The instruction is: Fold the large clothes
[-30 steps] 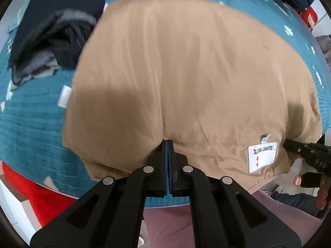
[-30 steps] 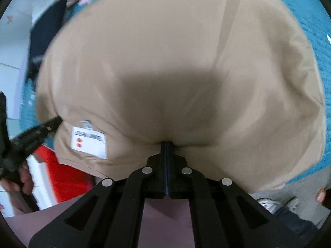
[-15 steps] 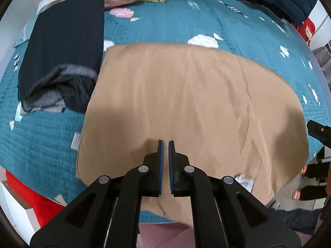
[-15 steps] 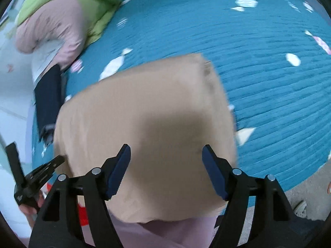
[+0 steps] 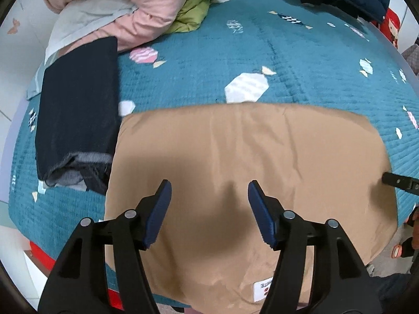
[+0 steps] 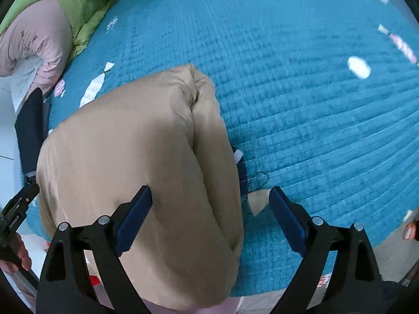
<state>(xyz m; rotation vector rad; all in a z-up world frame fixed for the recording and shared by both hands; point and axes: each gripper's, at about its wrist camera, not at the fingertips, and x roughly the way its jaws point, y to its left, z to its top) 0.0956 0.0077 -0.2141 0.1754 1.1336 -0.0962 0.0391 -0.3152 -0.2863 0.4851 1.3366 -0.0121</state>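
Tan garment (image 5: 251, 157) lies on the teal quilt (image 5: 301, 60), folded into a broad flat rectangle, its near edge hanging over the side of the bed toward me. Surface mostly smooth, a few soft creases near the middle. A white label (image 5: 263, 290) shows at the near right corner, partly behind my finger. From the right wrist view the garment (image 6: 146, 157) looks thick along its right edge, two puffy layers meeting in a seam; I think it is a padded coat, but the blur leaves that unsure.

My left gripper (image 5: 209, 206) hangs above the garment, jaws opening, nothing between the pads, cloth well below them. My right gripper (image 6: 209, 212) is also opening, set over the garment's right edge where it meets the quilt; the pads grip nothing.

A second ago both grippers were pinched shut on the near edge, and the cloth filled each view. Half a second ago the left had barely parted and the right was already wide. Both views now take in much more bed.

Dark folded clothes (image 5: 76, 110) sit just left of the garment; pink and green jackets (image 5: 136, 7) are piled at the far side.
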